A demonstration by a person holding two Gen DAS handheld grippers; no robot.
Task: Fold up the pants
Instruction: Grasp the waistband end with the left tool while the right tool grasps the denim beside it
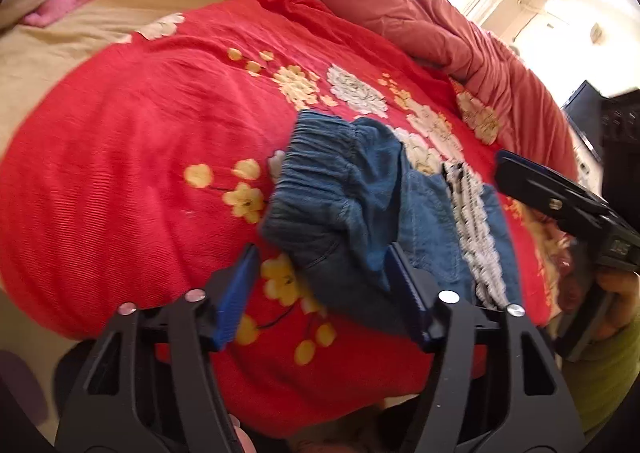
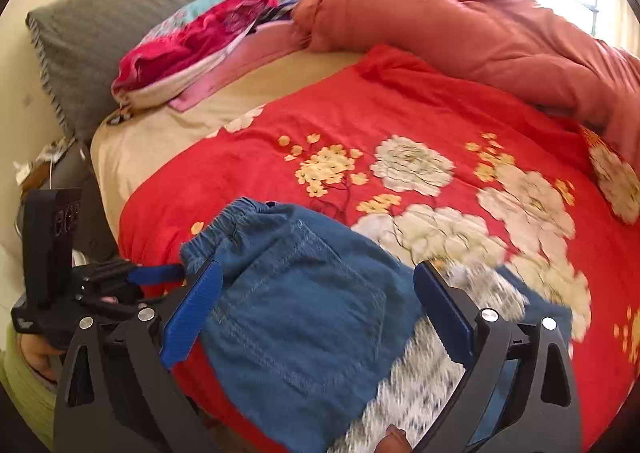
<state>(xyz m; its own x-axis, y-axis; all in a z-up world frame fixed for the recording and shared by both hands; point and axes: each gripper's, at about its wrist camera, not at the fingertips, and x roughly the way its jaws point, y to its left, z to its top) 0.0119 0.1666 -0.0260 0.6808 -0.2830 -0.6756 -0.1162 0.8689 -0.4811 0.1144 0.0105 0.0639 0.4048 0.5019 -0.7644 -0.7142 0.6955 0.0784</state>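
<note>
From the left wrist view, we see the pants (image 1: 360, 205) bunched in a heap on the red floral bedspread (image 1: 120, 157), elastic waistband up toward the far side and a white lace stripe running down the leg nearer us. Our left gripper (image 1: 320, 293) has its jaws spread wide, holding nothing; one blue pad sits just beside the denim's near edge, probably lined up to catch a fold. The right gripper (image 1: 560, 197) hangs at the right edge, close to the lace side, though from here we cannot tell how its jaws stand.

From the right wrist view, the right gripper (image 2: 316, 313) is released as well, its fingers straddling the back-pocket panel without pinching it. The rolled orange duvet (image 2: 460, 33) and the pink clothes pile (image 2: 188, 49) lie well apart from the pants, so we judge nothing blocks a fold; only the bed's near edge is close.
</note>
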